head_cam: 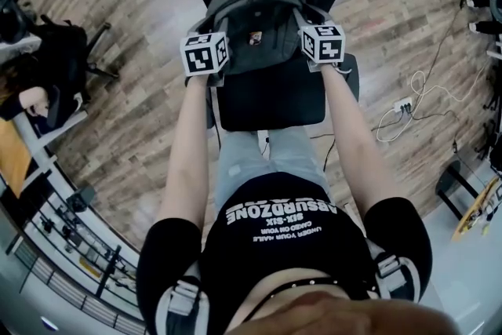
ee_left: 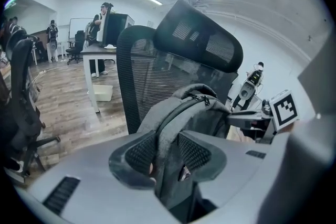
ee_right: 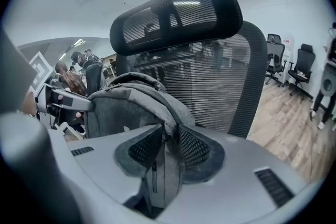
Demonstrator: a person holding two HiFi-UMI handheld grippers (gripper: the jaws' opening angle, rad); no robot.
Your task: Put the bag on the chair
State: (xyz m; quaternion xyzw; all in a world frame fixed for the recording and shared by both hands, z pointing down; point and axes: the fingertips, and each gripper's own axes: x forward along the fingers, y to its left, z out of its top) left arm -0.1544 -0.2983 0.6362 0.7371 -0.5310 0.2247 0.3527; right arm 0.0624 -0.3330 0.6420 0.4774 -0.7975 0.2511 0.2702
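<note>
A grey backpack (head_cam: 259, 31) stands upright on the seat (head_cam: 271, 102) of a black mesh office chair, leaning on its backrest (ee_left: 147, 71). My left gripper (head_cam: 212, 55) is at the bag's left side. In the left gripper view a grey strap (ee_left: 169, 128) runs between its jaws (ee_left: 167, 141), and slim gaps show beside the strap lower down, so it is open around it. My right gripper (head_cam: 318, 43) is at the bag's right side. Its pads (ee_right: 195, 148) pinch another grey strap (ee_right: 167, 165), so this gripper (ee_right: 169, 140) is shut on it.
White cables and a power strip (head_cam: 404, 107) lie on the wood floor to the right of the chair. Another black chair (head_cam: 67, 51) stands at the left. A white desk (ee_left: 97, 52) with a box (ee_left: 102, 93) under it, more chairs (ee_right: 302, 68) and people stand farther off.
</note>
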